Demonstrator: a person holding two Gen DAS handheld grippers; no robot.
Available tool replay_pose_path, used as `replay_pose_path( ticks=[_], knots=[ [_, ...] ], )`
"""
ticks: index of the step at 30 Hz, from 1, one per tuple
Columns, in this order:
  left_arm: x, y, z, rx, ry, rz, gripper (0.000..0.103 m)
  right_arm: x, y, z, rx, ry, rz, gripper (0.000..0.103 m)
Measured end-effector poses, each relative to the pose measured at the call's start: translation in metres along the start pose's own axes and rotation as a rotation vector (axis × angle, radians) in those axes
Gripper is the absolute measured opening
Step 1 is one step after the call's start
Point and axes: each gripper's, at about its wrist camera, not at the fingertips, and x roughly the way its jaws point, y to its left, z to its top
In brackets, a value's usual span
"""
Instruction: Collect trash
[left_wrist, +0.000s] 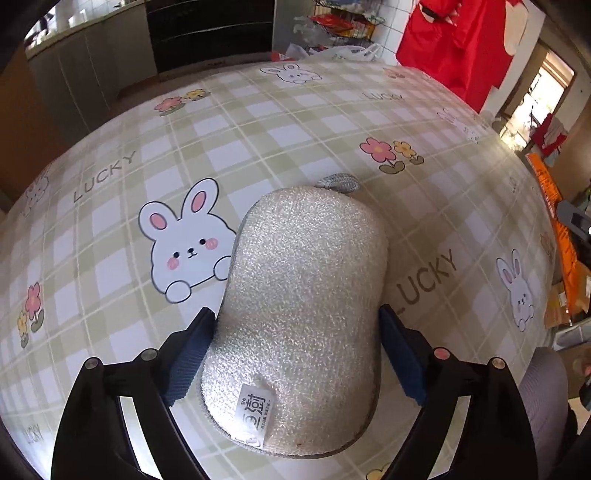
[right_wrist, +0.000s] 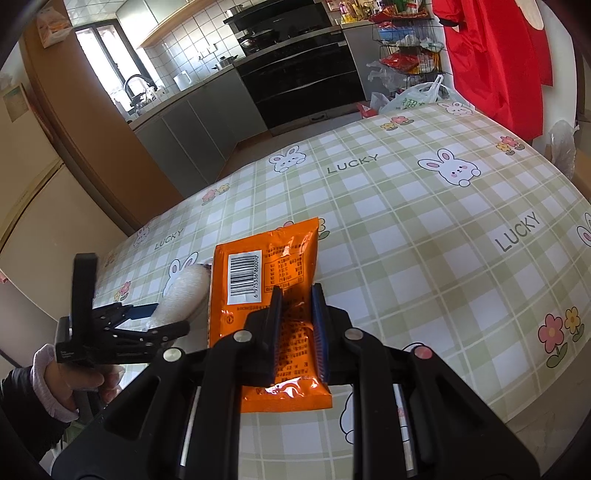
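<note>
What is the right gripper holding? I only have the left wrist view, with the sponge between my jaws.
Observer: The right gripper is shut on an orange snack packet, with its barcode side facing the camera.
Operator: Where is that packet relative to my sponge?
Observer: In the right wrist view, the sponge lies just to the left of the packet, on the checked tablecloth.
</note>
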Motion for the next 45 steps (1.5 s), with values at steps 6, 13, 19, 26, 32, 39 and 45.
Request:
replay_pose_path(
  ticks=[6,13,19,26,32,39,45],
  knots=[
    [-0.072,0.005,-0.028,-0.116,-0.148,0.005,0.086,-0.019,0.022,0.0,-0.044,-0.025,0.026,0.019],
    [-0.162,-0.01,-0.076,-0.246,-0.321,0.039,0.086,-0.053,0.049,-0.01,-0.114,-0.051,0.052,0.019],
    [-0.226,-0.03,-0.124,-0.348,-0.435,0.049,0.087,-0.092,0.067,-0.032,-0.177,-0.067,0.071,0.019],
    [-0.282,-0.058,-0.182,-0.408,-0.503,0.045,0.087,-0.123,0.089,-0.083,-0.256,-0.018,0.097,0.019],
    [-0.313,-0.082,-0.22,-0.388,-0.542,0.068,0.087,-0.146,0.113,-0.124,-0.332,0.016,0.117,0.019],
    [-0.322,-0.088,-0.249,-0.411,-0.564,0.054,0.087,-0.148,0.134,-0.146,-0.381,0.062,0.128,0.019],
    [-0.325,-0.079,-0.254,-0.426,-0.572,0.048,0.087,-0.137,0.143,-0.15,-0.398,0.103,0.142,0.025]
  ],
)
